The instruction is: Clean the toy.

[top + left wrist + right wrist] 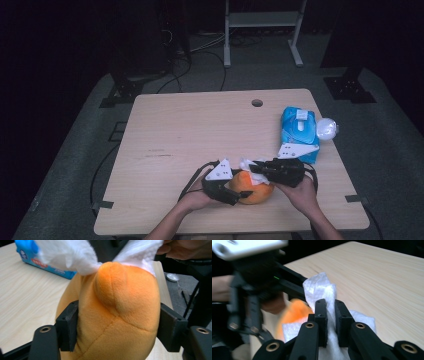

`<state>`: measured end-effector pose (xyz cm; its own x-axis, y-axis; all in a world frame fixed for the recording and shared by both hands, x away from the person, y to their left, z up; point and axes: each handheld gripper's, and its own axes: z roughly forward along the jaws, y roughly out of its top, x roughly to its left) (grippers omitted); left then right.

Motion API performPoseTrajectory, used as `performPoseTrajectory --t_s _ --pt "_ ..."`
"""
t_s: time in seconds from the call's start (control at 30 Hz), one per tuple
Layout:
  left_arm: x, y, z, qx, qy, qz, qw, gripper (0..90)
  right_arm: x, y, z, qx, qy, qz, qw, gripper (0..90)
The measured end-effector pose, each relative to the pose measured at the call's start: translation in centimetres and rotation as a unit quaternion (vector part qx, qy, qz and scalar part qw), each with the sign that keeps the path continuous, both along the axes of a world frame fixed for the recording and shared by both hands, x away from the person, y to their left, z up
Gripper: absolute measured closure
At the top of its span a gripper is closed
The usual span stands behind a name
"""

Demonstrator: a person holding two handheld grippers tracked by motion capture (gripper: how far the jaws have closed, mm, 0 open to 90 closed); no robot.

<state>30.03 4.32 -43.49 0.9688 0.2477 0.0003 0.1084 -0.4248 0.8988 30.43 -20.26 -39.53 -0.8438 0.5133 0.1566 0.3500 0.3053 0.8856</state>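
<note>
Left gripper point(235, 192): its jaws are clamped on the flanks of the orange plush toy point(252, 187), one pad on each side, as the left gripper view shows.
Orange plush toy point(112, 315): it rests on the table point(190, 130) near the front edge, between the two hands, its long axis running across from one gripper to the other.
White wipe point(248, 166): it is draped over the toy's top, touching the plush.
Right gripper point(330, 322): its jaws are pinched tight on a fold of the white wipe point(322, 290), directly above the toy.
Key relation: the toy lies just under the right gripper, so a wiping stroke would run along the plush toward the left gripper.
Open room: bare wood to the left and behind; the blue wipes pack point(299, 131) lies close on the right, and the front edge is near.
</note>
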Motion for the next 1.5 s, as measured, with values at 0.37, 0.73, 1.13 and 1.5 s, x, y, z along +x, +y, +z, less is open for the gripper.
performPoseTrajectory --t_s 0.37,0.73,1.13,1.5 --pt "-1.2 -1.0 0.4 0.039 -0.108 0.038 0.9926 37.8 -1.0 0.5 1.5 0.036 -0.008 0.018 0.9992 81.5" --pt "-2.1 -1.5 -0.1 0.061 -0.124 -0.006 0.9905 32.0 0.4 -0.7 -0.6 0.017 0.027 -0.010 0.9994 81.5" --pt "-1.5 -0.9 -0.1 0.058 -0.109 -0.002 0.9923 32.4 0.8 -1.5 -0.9 -0.018 0.020 -0.027 0.9993 81.5" --pt "0.0 -0.4 -0.1 0.006 -0.026 0.054 0.9982 32.2 -0.2 -0.5 0.7 0.045 0.015 0.019 0.9987 81.4"
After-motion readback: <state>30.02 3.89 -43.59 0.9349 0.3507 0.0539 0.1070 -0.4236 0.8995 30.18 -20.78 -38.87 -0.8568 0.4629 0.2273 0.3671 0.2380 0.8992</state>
